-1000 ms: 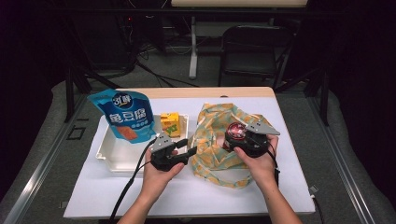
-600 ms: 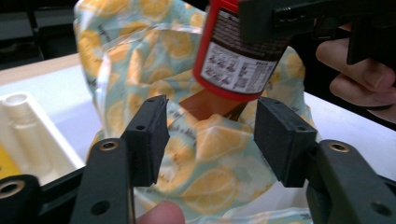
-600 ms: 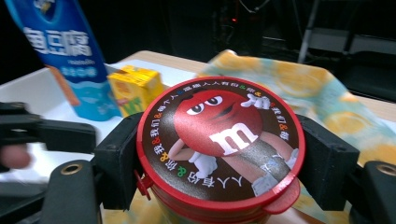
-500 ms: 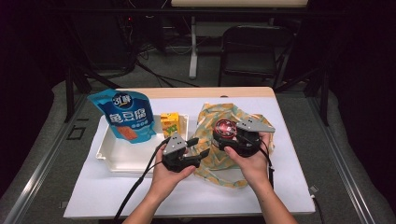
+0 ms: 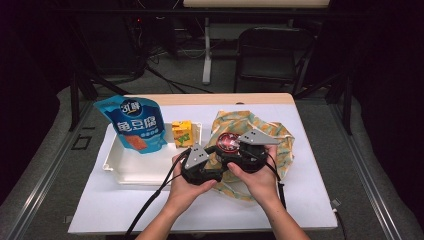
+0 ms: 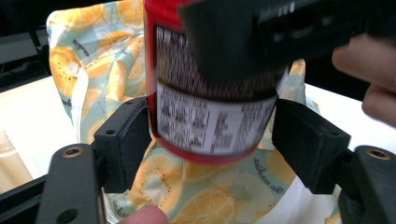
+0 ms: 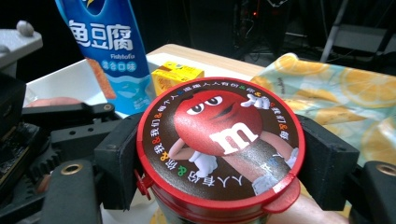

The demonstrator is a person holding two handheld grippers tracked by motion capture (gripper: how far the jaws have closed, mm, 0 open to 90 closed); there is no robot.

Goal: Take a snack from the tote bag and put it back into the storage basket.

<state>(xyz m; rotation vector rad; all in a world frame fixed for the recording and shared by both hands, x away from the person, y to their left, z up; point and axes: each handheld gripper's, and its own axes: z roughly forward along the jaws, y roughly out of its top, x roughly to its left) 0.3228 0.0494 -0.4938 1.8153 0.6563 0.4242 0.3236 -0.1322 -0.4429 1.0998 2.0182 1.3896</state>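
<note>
Two snacks, a blue fish-tofu pouch (image 5: 131, 124) and a yellow carton (image 5: 182, 133), are stood at the white tray (image 5: 131, 170).
The red M&M's tub (image 7: 219, 140) is clamped by the right gripper (image 5: 231, 151) above the lemon-print cloth (image 5: 272, 135); its base is flanked by the left gripper's (image 6: 210, 135) jaws, just opening.

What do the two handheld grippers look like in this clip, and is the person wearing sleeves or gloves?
Both the left gripper and the right gripper are black, each topped by a grey three-cornered plate. Their jaws are blocky black pads on arms with brass-ringed screw holes, seen in both gripper views. A black cable trails from the left one toward the table edge. The forearms show no sleeves, the hands no gloves.
</note>
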